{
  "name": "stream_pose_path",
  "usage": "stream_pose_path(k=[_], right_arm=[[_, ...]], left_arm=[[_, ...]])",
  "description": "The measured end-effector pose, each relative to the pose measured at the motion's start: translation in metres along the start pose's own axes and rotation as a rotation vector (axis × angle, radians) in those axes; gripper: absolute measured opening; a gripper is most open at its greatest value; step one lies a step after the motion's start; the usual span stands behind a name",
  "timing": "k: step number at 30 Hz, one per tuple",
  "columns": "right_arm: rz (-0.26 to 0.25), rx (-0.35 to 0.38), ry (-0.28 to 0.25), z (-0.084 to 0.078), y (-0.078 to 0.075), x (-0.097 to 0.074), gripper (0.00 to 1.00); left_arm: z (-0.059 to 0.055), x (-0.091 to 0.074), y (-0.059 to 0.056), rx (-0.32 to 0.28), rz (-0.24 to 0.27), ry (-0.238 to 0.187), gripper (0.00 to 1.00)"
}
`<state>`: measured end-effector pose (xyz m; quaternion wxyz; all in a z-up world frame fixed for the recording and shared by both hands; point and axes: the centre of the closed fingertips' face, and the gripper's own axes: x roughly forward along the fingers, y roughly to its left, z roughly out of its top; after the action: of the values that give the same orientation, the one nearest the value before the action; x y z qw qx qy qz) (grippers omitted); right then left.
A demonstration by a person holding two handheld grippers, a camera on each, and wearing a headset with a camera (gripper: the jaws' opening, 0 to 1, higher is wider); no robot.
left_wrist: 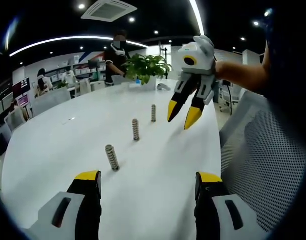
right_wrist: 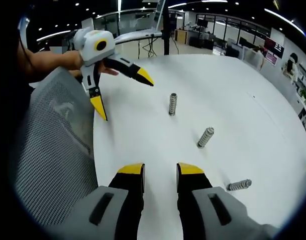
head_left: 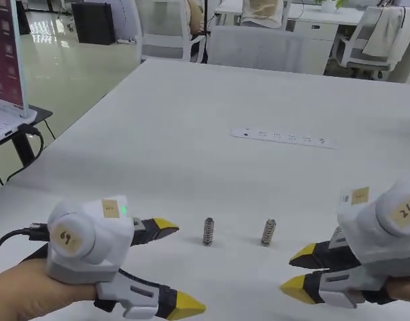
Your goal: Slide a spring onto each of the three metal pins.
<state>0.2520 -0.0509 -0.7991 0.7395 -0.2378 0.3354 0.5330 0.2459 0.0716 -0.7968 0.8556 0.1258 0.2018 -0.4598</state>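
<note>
A white office bench (head_left: pixel 191 134) carries upright springs (head_left: pixel 209 231) and a power strip (head_left: pixel 285 138). Left claw (head_left: pixel 183 267) gapes wide, right claw (head_left: pixel 291 272) slightly; both empty.

Stickers (head_left: pixel 66 239) read 69 on left hand-held gripper (head_left: pixel 180 267), 26 on right hand-held gripper (head_left: pixel 290 273).

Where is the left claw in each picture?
Head view: the left claw is at the bottom left, wide open.
Left gripper view: it rises from the bottom edge.
Right gripper view: it is at the upper left.
Shared landmark: the spring nearest it.
</note>
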Motion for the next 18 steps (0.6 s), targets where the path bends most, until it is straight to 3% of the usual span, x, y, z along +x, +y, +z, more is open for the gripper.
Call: stream_pose_path(k=[18], right_arm=[[-0.164, 0.159, -0.05, -0.046, -0.042, -0.049, 0.24]], left_arm=[[0.0, 0.0, -0.001, -0.007, -0.006, -0.003, 0.73]])
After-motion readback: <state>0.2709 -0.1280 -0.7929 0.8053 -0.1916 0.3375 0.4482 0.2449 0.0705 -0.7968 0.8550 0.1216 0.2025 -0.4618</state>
